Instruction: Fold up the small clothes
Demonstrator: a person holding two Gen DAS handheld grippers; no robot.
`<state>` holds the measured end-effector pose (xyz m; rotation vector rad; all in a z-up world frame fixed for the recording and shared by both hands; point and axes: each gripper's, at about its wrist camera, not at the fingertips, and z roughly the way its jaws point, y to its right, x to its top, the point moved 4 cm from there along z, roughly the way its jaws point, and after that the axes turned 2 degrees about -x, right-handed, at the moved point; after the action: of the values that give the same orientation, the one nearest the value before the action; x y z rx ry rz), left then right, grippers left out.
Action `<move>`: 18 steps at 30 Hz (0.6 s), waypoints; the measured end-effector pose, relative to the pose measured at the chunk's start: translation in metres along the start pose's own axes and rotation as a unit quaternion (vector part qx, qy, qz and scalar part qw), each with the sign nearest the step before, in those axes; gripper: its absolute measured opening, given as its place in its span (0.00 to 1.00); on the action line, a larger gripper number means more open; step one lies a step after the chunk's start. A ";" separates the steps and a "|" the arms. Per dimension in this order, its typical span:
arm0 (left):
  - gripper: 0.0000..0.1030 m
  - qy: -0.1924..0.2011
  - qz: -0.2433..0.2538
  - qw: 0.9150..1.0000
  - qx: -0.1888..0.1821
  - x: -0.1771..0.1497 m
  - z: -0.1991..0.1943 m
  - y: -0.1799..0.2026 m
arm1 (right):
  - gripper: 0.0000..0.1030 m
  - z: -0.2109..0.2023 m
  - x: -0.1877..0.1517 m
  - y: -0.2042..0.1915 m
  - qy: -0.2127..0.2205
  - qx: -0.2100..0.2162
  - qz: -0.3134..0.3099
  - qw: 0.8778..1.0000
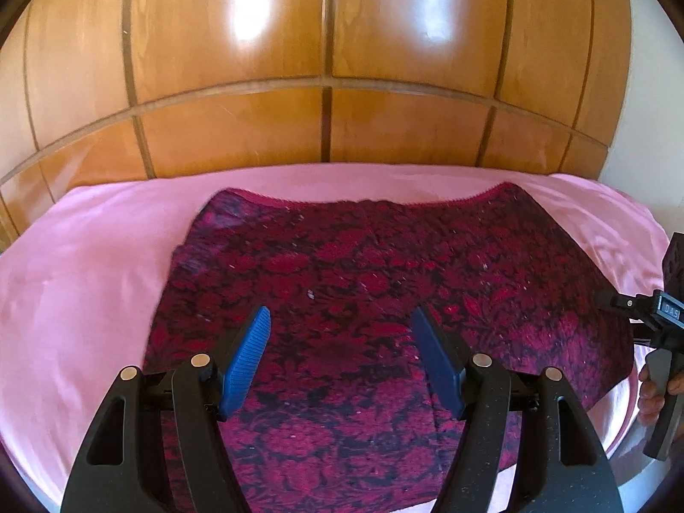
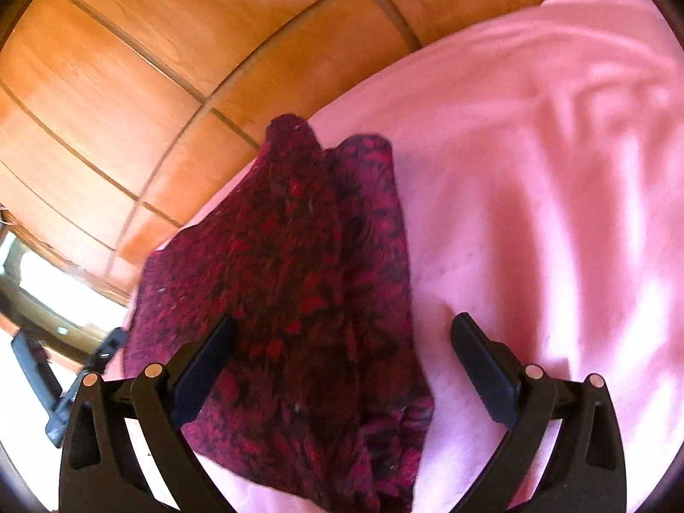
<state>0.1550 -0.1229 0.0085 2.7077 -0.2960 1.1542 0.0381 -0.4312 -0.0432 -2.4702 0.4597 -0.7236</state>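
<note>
A dark red and black floral garment (image 1: pixel 363 282) lies spread flat on a pink sheet (image 1: pixel 85 278), its scalloped waistband at the far edge. My left gripper (image 1: pixel 342 316) hovers over its near half, blue pads apart, nothing between them. In the right wrist view the same garment (image 2: pixel 299 265) runs away from me with a fold ridge along its length. My right gripper (image 2: pixel 344 320) stands wide open above its right edge, one finger over the cloth and the other over the sheet (image 2: pixel 534 171). Neither gripper holds the cloth.
A glossy wooden panelled wall (image 1: pixel 333 64) rises right behind the sheet. A hand (image 1: pixel 650 393) on the right gripper's handle shows at the right edge of the left wrist view. The left gripper's body (image 2: pixel 85 367) shows at the left edge of the right wrist view.
</note>
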 end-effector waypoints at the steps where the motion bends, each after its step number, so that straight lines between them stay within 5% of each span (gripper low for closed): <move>1: 0.66 -0.004 0.000 1.000 -0.003 -0.001 0.003 0.001 | 0.97 0.000 -0.003 0.001 -0.003 0.012 0.004 1.000; 6: 0.63 -0.027 -0.003 1.000 -0.015 -0.007 0.018 0.004 | 0.93 -0.003 -0.009 0.002 -0.008 0.035 0.005 0.999; 15: 0.62 -0.058 -0.025 0.997 -0.033 -0.016 0.044 -0.002 | 0.71 -0.004 -0.020 -0.006 -0.050 0.039 -0.028 0.998; 18: 0.62 -0.060 -0.027 0.997 -0.036 -0.016 0.046 -0.002 | 0.56 0.001 -0.020 -0.011 -0.061 0.030 -0.040 0.997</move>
<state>0.1765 -0.1304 -0.0349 2.7080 -0.2753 0.9507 0.0241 -0.4132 -0.0455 -2.4704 0.2904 -0.6033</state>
